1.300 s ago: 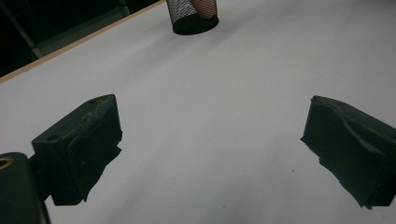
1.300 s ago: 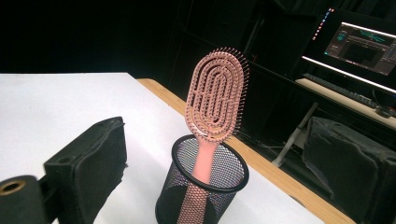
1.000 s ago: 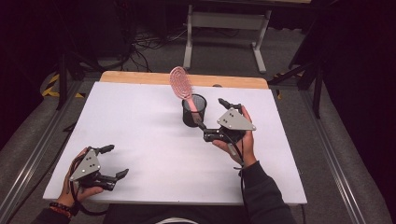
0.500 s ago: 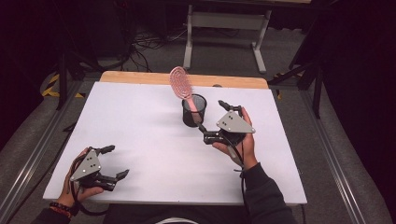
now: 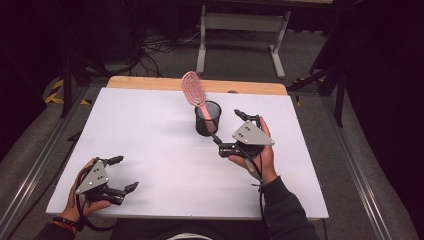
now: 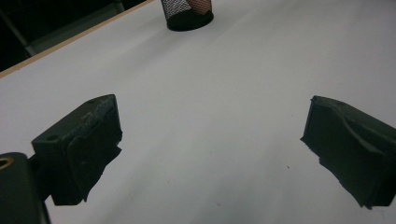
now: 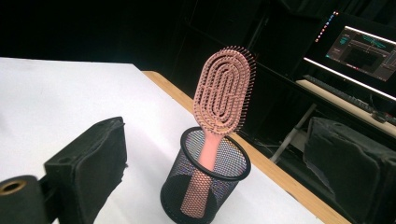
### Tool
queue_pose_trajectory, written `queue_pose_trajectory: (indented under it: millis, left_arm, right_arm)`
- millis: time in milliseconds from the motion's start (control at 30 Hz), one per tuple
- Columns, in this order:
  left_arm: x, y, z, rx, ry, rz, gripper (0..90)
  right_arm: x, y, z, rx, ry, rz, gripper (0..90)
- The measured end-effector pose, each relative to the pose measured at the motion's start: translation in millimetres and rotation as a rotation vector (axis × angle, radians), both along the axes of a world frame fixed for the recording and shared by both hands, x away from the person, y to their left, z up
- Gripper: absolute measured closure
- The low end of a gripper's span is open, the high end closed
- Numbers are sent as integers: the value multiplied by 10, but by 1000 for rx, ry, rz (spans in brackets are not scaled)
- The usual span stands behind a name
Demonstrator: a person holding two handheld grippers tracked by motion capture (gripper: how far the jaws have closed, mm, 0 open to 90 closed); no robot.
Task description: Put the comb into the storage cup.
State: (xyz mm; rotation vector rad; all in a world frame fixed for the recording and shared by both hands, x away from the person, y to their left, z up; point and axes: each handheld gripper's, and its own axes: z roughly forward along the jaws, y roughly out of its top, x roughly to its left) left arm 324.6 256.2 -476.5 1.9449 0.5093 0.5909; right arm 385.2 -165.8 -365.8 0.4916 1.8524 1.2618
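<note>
A pink hairbrush [image 5: 192,91] [image 7: 222,105] stands handle-down in a black mesh cup [image 5: 207,119] [image 7: 205,189] near the back middle of the white table [image 5: 150,135]; its head leans out over the rim. My right gripper [image 5: 227,131] [image 7: 215,175] sits just right of the cup, open, jaws wide, nothing between them. My left gripper [image 5: 122,173] [image 6: 210,154] rests at the front left corner, open and empty, pointing across the bare tabletop. The cup [image 6: 187,13] shows far off in the left gripper view.
A wooden strip [image 5: 200,85] runs along the table's far edge. Beyond it stand a metal frame [image 5: 240,30] and floor cables. A lit monitor [image 7: 364,46] sits in the dark behind the table in the right gripper view.
The right gripper has edged slightly away from the cup. The hairbrush, cup and left gripper hold their places.
</note>
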Motion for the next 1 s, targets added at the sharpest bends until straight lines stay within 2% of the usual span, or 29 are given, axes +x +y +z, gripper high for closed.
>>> queue_pose_trajectory:
  millis: [1000]
  left_arm:
    - [-2, -1, 3, 6, -8, -1, 56]
  right_arm:
    - [-162, -39, 10, -38, -2, 21, 65]
